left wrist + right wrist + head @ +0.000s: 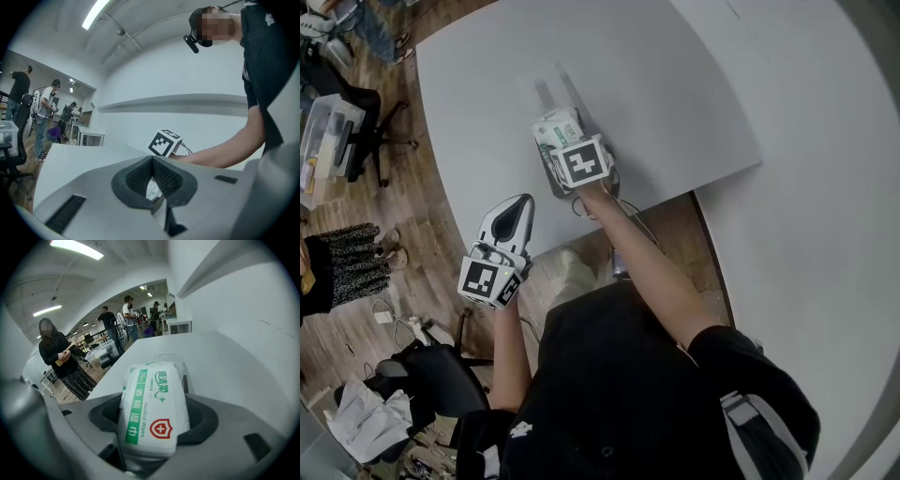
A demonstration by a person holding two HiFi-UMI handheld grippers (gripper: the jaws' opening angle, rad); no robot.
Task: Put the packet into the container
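Observation:
A white and green packet of alcohol wipes (556,126) hangs just above the white table (675,84), near its front edge. My right gripper (566,141) is shut on the packet (152,413), which fills the space between the jaws and sticks out past them. A clear, shallow container (546,86) lies on the table just beyond the packet; its rim (174,357) shows behind the packet's far end. My left gripper (523,202) is off the table's front edge, lower left of the right one. It points level, jaws together (152,161), holding nothing.
The table's curved front edge (487,220) runs between the two grippers. A wood floor with an office chair (441,375) and a plastic bin (323,131) lies to the left. A white surface (825,234) fills the right. Several people stand in the room beyond.

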